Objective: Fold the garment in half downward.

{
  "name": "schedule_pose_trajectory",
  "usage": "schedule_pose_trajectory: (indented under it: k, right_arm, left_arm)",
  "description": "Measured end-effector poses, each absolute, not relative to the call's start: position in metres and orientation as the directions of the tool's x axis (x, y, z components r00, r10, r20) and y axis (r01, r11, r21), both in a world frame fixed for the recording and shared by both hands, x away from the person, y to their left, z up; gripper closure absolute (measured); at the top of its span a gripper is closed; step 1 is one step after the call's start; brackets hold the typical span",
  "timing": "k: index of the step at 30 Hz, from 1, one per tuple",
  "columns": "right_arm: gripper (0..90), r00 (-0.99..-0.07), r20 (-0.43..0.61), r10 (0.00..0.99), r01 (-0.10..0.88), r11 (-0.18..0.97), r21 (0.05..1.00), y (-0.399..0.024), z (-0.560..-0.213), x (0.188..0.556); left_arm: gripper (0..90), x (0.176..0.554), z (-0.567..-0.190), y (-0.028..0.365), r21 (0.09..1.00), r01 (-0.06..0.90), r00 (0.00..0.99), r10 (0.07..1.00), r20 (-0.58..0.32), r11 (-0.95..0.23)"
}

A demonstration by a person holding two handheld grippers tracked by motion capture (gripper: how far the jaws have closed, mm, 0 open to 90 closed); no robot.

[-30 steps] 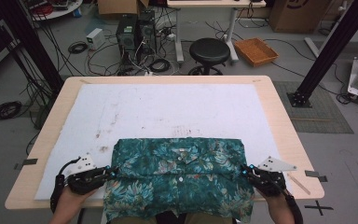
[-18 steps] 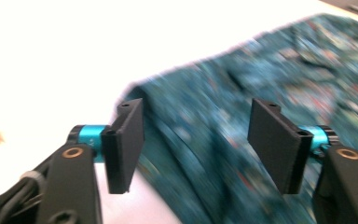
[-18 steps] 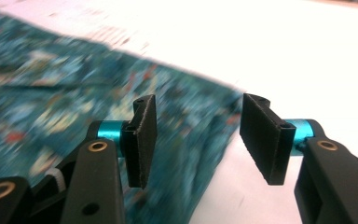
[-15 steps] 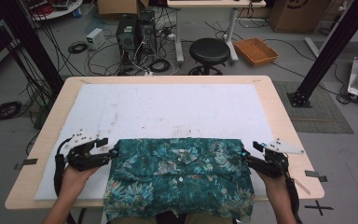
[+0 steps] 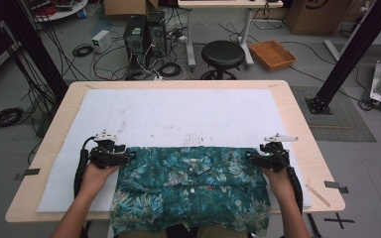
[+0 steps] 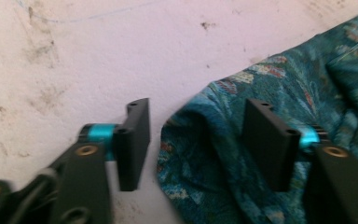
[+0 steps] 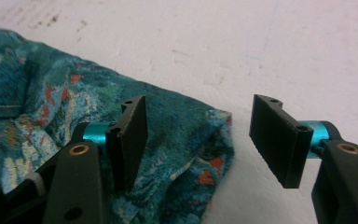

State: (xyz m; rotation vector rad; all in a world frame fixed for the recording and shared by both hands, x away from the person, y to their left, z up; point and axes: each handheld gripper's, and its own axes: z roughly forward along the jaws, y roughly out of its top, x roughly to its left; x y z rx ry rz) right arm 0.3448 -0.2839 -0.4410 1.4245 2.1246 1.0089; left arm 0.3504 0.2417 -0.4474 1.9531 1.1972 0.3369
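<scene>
Shirt [image 5: 191,191]: lower hem runs past the bench [image 5: 297,124] front edge and is cut off by the frame bottom. Both forearms cropped there too. Left gripper view blurred; shirt fold cropped at its right edge.

floor: grey, cables [image 5: 82,49] | black stool [image 5: 222,53] | orange tray [image 5: 272,53], possibly wicker | wooden table [image 5: 297,116]

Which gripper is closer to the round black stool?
Right. The right gripper sits at the teal floral shirt's right corner, below the round black stool; the left gripper is farther left.
</scene>
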Motion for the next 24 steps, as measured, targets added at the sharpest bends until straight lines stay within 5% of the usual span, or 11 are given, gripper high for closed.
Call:
schedule_pose_trajectory:
  k: [5,9,11,12,24]
  right_arm:
    - [39.7,-0.408,0.023,0.913,0.637,0.267,0.723,-0.275,-0.45,0.345]
    - [63.4,-0.418,0.037,0.908,0.634,0.262,0.727,-0.276,-0.449,0.34]
    - [83.6,-0.444,0.035,0.895,0.634,0.286,0.718,-0.275,-0.447,0.339]
    - [85.6,-0.453,0.017,0.891,0.633,0.309,0.71,-0.271,-0.445,0.338]
    - [87.0,-0.448,0.018,0.894,0.575,0.272,0.772,-0.277,-0.426,0.378]
  left_arm:
    - [60.7,0.345,-0.449,0.242,0.761,0.603,0.503,0.855,-0.127,-0.241]
    - [83.8,0.34,-0.451,0.242,0.773,0.574,0.548,0.828,-0.116,-0.272]
    - [85.1,0.34,-0.45,0.241,0.772,0.573,0.557,0.822,-0.121,-0.274]
    - [85.3,0.34,-0.45,0.242,0.772,0.575,0.554,0.823,-0.124,-0.271]
    - [85.6,0.382,-0.423,0.243,0.8,0.572,0.511,0.842,-0.174,-0.182]
